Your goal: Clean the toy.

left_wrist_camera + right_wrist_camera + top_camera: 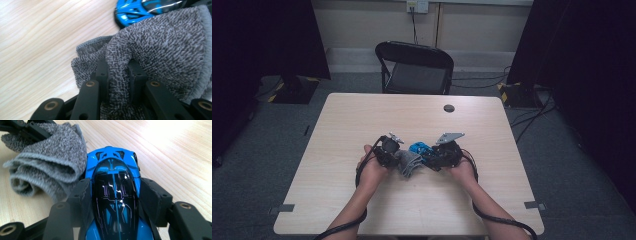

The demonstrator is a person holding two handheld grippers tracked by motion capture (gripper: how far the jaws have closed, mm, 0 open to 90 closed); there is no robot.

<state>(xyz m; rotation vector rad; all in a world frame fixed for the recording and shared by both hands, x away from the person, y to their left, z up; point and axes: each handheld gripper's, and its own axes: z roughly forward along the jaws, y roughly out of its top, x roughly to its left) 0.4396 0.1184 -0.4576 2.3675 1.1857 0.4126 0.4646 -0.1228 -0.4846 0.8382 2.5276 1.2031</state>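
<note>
A blue and black toy car (113,182) lies lengthwise between the jaws of my right gripper (115,191), which is shut on its sides; the car (419,148) sits at the table's middle. A grey knitted cloth (160,47) is bunched against the car's side. My left gripper (119,72) is shut on a pinched fold of this cloth (408,163). In the high view the left gripper (398,156) and the right gripper (428,156) face each other, a hand behind each. The cloth (47,162) touches the car's left flank in the right gripper view.
The light wooden table (362,115) has a small dark round disc (449,108) near its far edge. A black folding chair (414,67) stands behind the table. Cables trail from both grippers off the near edge.
</note>
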